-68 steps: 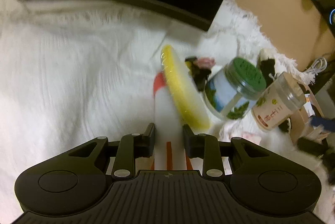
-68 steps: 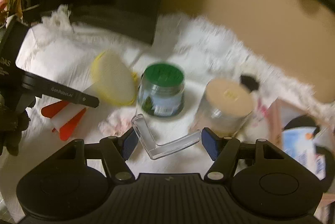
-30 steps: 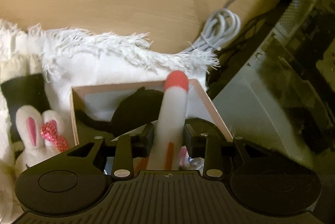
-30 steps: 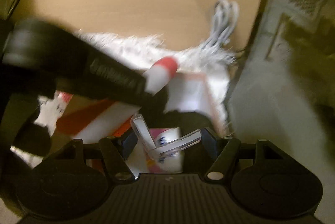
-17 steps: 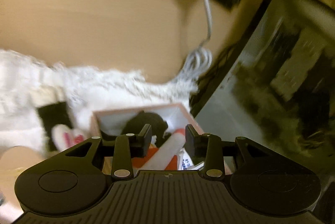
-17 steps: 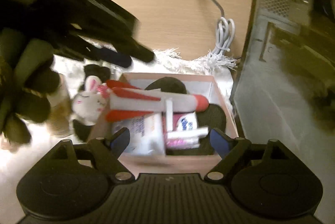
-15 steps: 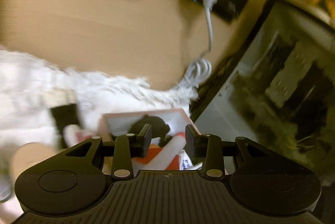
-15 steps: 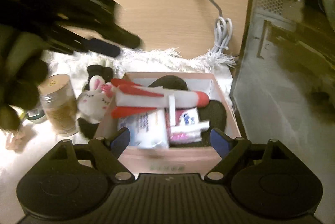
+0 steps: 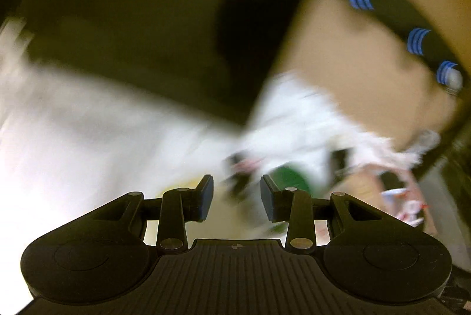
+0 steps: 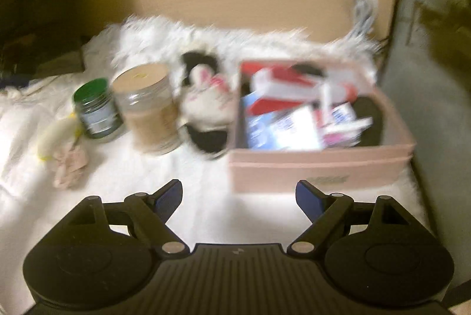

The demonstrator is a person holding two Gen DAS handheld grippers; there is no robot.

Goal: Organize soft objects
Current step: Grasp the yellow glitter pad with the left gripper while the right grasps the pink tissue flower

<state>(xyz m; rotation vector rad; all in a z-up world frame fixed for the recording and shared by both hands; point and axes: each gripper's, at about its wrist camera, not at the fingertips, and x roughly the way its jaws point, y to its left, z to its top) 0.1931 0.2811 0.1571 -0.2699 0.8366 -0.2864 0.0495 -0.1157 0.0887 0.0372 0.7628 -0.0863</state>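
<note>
The right wrist view shows a pink box point(image 10: 321, 167) on the white fluffy cloth point(image 10: 206, 191). In it lie a red and white rocket toy point(image 10: 282, 82), a clear L-shaped piece point(image 10: 326, 100) and tissue packs point(image 10: 288, 129). A white bunny plush point(image 10: 206, 102) lies left of the box. A yellow sponge point(image 10: 54, 138) and a small pink soft thing point(image 10: 70, 167) lie at the far left. My right gripper point(image 10: 238, 188) is open and empty, in front of the box. The left wrist view is blurred; my left gripper point(image 9: 237, 195) is open, with nothing between its jaws.
A tan-lidded jar point(image 10: 147, 114) and a green-lidded jar point(image 10: 94, 108) stand between the sponge and the bunny. A white cable point(image 10: 365, 5) lies behind the box on the wooden desk. A dark case point(image 10: 426, 79) stands right of the box. A power strip point(image 9: 418, 41) runs along the back.
My left gripper let the rocket toy go into the box and swung away left. My right gripper opened, dropped the clear piece into the box and drew back.
</note>
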